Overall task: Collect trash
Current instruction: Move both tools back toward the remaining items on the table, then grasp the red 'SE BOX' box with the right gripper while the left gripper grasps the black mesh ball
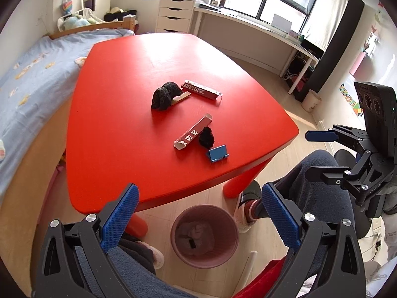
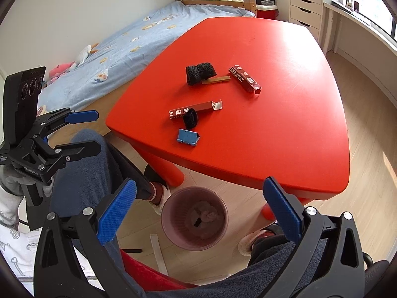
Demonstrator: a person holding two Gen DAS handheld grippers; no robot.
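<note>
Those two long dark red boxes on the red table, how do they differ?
The far box shows Latin letters reading "BOX"; the near box shows Chinese characters. The near box touches a black wad, while the far box lies apart, beside a tan strip. The near box's end flap hangs open and white. Both are slim, dark red and lying flat.

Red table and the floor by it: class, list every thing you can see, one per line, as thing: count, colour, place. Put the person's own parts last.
Table: 1, red, room centre.
Long boxes: 2, dark red; one far side, one nearer the front edge.
Black bundles: 2; the larger beside the far box, the smaller against the near box.
Tan strip: 1, under the larger bundle's edge.
Blue stand: 1, nearest the front edge.
Waste bin: 1, pinkish, on the floor below the table edge, something already inside.
Bed: 1, light blue cover, beside the table.
Left gripper: 1, black with blue pads, open.
Right gripper: 1, same colours, open.
</note>
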